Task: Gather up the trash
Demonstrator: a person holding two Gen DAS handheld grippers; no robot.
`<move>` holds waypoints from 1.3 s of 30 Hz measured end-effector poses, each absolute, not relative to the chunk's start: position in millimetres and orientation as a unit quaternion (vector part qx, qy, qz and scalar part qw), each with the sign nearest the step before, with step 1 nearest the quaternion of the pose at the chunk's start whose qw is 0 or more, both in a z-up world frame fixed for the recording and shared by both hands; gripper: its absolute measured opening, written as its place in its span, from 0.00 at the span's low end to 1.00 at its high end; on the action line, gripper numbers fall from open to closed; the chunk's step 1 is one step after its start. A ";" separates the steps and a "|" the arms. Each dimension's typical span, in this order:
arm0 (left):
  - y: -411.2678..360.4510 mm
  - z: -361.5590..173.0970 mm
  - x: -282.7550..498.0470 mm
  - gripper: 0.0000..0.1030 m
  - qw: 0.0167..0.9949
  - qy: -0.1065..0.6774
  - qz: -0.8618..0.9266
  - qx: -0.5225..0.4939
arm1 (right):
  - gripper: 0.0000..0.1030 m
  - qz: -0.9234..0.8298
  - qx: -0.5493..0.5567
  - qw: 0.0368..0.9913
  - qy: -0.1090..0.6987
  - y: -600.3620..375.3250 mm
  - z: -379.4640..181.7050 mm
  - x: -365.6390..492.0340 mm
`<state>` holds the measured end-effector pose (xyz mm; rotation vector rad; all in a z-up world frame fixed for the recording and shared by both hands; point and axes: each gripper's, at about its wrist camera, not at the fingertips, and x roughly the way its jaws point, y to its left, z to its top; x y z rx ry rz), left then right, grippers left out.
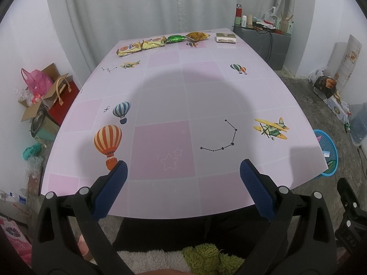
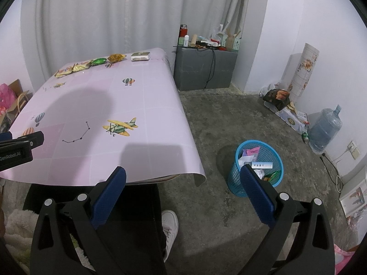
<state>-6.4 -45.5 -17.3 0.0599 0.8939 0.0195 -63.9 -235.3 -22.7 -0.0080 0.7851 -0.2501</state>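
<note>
Both grippers, left [image 1: 183, 176] and right [image 2: 183, 178], agape and empty at near edge; reach far to wrappers [image 1: 160, 41], pinch flat, drop in bin [image 2: 234, 178] right.

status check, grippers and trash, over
Left gripper open, empty. Right gripper open, empty. Snack wrappers lined along table's far edge, untouched. Blue bin on floor, path clear.
</note>
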 end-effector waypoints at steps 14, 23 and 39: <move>-44.7 -17.7 -5.9 0.92 0.901 0.433 0.009 0.029 | 0.94 -0.122 -0.004 0.916 0.381 -233.9 -22.8 -63.9; -42.6 -20.7 -7.2 0.91 0.900 0.435 0.009 0.030 | 0.94 -0.123 -0.003 0.917 0.381 -233.2 -23.0 -63.6; -41.8 -22.2 -8.1 0.91 0.900 0.435 0.008 0.032 | 0.94 -0.123 -0.003 0.917 0.380 -232.9 -22.8 -63.1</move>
